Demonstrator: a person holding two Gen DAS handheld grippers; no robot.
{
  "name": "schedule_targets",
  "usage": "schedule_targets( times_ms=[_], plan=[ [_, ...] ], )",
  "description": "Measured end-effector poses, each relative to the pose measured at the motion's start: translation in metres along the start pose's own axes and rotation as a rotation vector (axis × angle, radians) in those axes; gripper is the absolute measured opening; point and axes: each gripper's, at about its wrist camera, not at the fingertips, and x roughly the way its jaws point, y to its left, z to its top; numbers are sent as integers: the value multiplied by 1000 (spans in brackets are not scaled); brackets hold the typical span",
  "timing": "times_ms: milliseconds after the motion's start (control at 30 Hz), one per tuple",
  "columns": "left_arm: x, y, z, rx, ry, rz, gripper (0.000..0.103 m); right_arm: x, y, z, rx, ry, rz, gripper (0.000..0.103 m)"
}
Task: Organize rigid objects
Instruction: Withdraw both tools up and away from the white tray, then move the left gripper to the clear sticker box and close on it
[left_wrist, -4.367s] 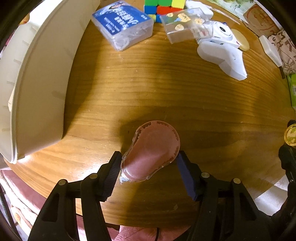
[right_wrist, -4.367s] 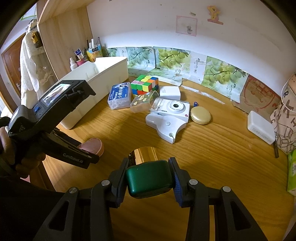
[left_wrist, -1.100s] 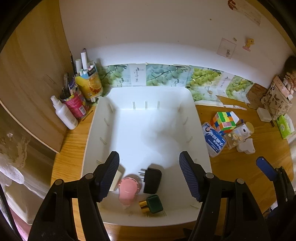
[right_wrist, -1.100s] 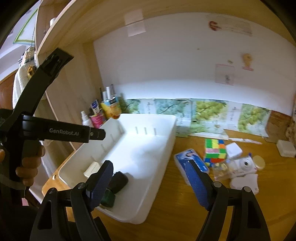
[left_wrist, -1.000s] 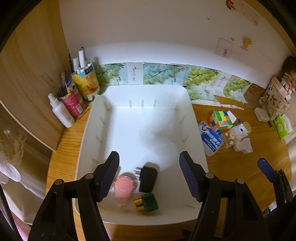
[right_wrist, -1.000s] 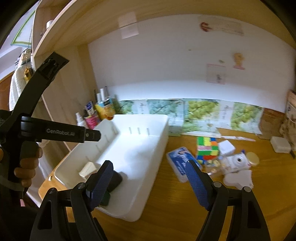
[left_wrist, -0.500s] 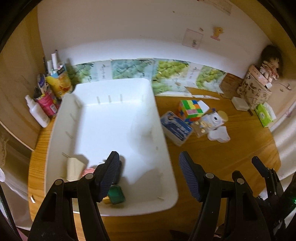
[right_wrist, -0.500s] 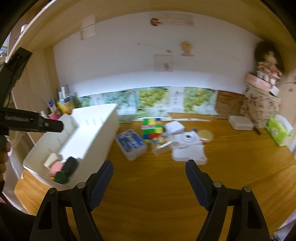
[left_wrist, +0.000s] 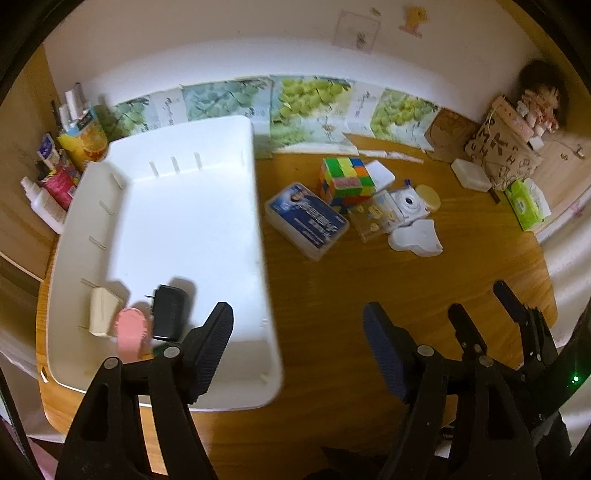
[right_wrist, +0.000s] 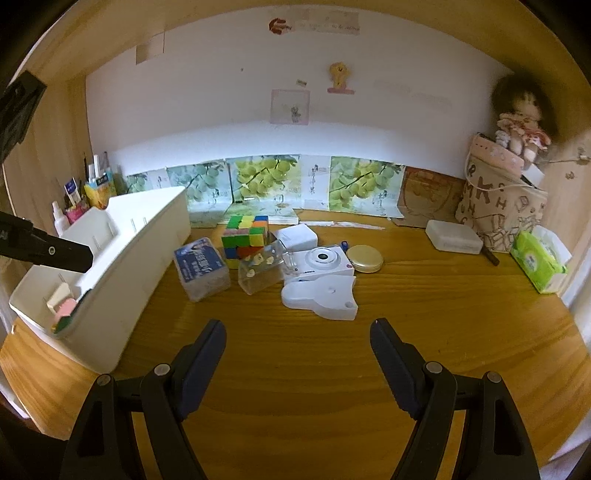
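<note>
Now that both of my grippers are empty, I am swinging them away from the white bin (left_wrist: 255, 206) and toward the loose things on the wooden desk (right_wrist: 461, 332). Seconds ago my left gripper (left_wrist: 299, 347) was pinching the pink case (left_wrist: 130, 334) and my right gripper (right_wrist: 297, 354) the green block; both now lie in the bin's near corner, off to the left of my left fingers, beside a black charger (left_wrist: 168, 314) and a cream block (left_wrist: 100, 312). My left fingers have just been spreading wider with nothing between them, and my right fingers are standing wide apart over bare wood.

Ahead of my right fingers, well clear of them, a cluster is waiting: a blue-labelled box (right_wrist: 201, 267), a colour cube (right_wrist: 245, 240), a clear box (right_wrist: 260, 271), a white camera (right_wrist: 319, 262), a white holder (right_wrist: 321, 295) and a gold tin (right_wrist: 365, 258). I judge this delivery is finished and the next pickup is starting, with most of the sorting undone.
</note>
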Motion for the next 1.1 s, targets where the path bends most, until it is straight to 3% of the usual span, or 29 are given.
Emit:
schedule_targets(
  times_ms=[200, 500, 800, 1100],
  plan=[
    [21, -24, 15, -4, 98, -1, 77, 29, -17, 9, -54, 53, 23, 81],
    [66, -51, 52, -121, 212, -87, 78, 69, -42, 13, -56, 158, 75, 81],
    [114, -54, 77, -284, 289, -164, 82, 103, -49, 19, -74, 206, 124, 81],
    [143, -45, 86, -419, 313, -192, 82, 126, -48, 24, -112, 245, 172, 81]
  ],
)
